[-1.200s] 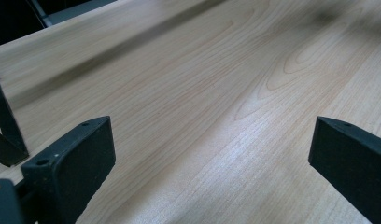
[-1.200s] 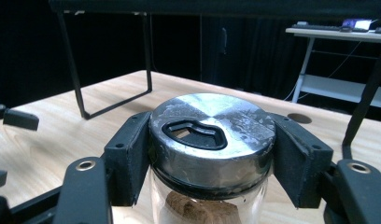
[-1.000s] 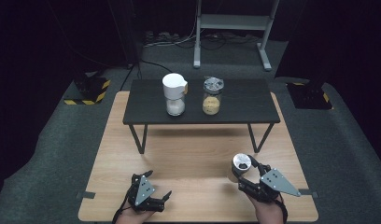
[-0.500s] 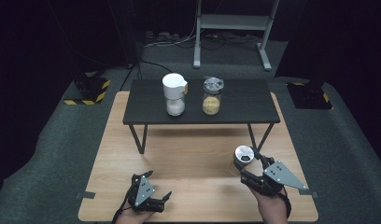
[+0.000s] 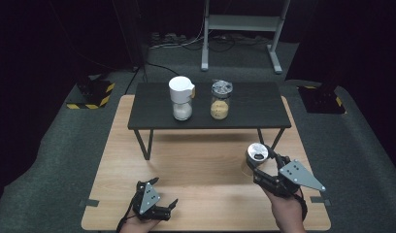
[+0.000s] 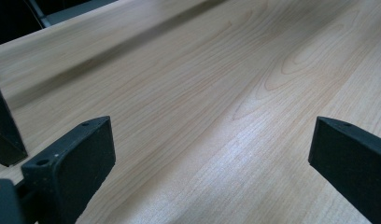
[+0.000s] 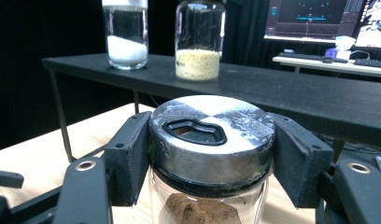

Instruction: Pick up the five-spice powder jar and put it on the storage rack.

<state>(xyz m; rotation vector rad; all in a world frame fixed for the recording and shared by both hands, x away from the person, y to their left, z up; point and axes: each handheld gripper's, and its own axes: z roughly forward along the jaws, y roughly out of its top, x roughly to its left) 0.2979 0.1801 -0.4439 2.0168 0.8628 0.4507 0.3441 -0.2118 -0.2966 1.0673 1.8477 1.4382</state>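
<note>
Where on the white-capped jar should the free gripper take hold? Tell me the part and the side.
Grip the clear glass body of the white-capped jar, just under the cap, coming in level from the front edge of the black table. It stands upright, round and narrow, and the yellow-filled jar stands apart beside it. The left gripper is open.

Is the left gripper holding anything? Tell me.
No: the left gripper has its jaws spread wide over bare wooden tabletop.

A black shelf [image 5: 244, 108] carries two jars [image 5: 181, 98] above the wooden table [image 5: 196, 160]
</note>
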